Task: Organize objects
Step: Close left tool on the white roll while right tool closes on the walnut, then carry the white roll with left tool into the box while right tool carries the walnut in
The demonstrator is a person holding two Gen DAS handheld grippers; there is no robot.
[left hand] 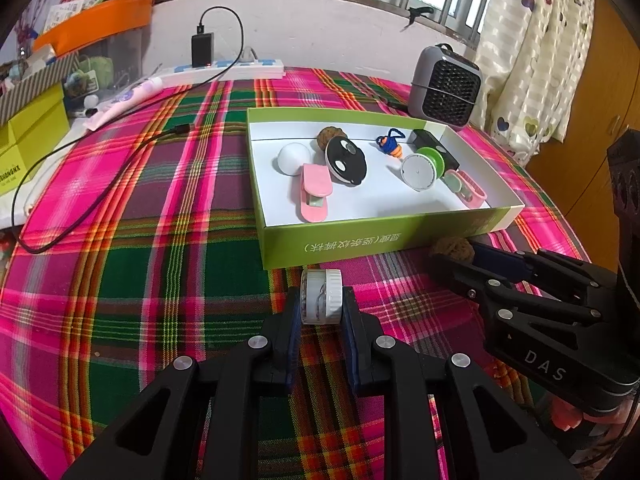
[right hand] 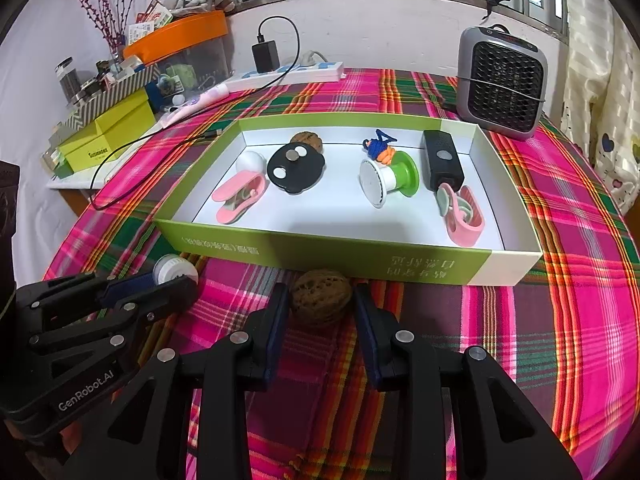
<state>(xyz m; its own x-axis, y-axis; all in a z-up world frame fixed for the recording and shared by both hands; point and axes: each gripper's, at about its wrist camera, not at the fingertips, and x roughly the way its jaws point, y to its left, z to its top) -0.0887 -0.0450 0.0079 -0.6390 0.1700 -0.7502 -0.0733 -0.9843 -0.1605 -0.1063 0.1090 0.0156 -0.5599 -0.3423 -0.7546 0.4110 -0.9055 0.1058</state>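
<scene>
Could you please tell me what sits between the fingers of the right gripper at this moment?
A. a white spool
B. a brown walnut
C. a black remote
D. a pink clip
B: in the right wrist view the brown walnut sits on the tablecloth between the fingers of the right gripper, just in front of the green box, while the left gripper has the white spool.
</scene>
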